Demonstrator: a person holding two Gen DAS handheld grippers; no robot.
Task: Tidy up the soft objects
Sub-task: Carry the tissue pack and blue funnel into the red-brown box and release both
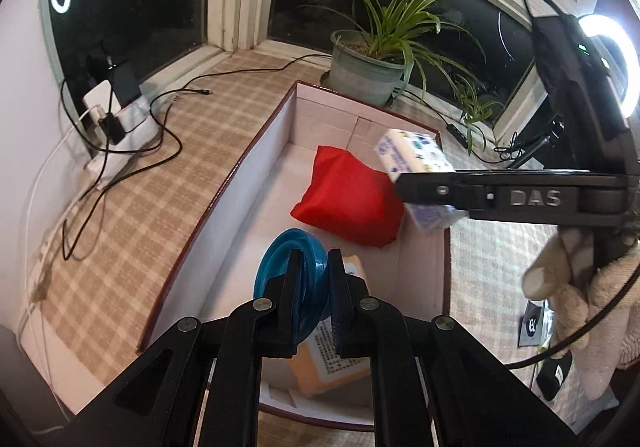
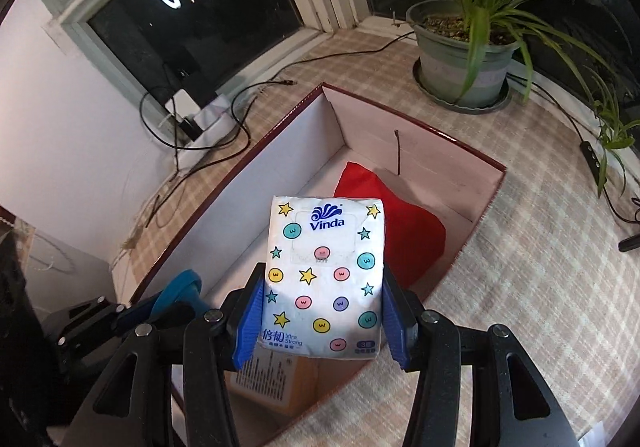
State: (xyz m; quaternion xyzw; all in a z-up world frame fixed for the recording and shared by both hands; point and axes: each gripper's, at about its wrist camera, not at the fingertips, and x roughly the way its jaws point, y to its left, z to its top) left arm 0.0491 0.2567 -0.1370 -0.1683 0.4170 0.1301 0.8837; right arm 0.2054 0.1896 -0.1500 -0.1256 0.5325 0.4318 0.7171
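Red pouch point(image 1: 348, 199) and yellow box point(image 1: 332, 363) are already lying in the box point(image 1: 224, 187). Tissue pack point(image 2: 326, 275) is being held over it, clamped by right fingers point(image 2: 320, 323); blue disc point(image 1: 292, 279) is being pinched by left fingers point(image 1: 314, 311). Both are awaiting release.

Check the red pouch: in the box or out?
In. The red pouch lies on the floor of the box, inside its walls.

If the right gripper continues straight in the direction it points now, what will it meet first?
Probably the red soft cushion lying in the open white-lined cardboard box. The right gripper, shut on the white Vinda tissue pack, points down into the box; depth is unclear, so the pack would touch first.
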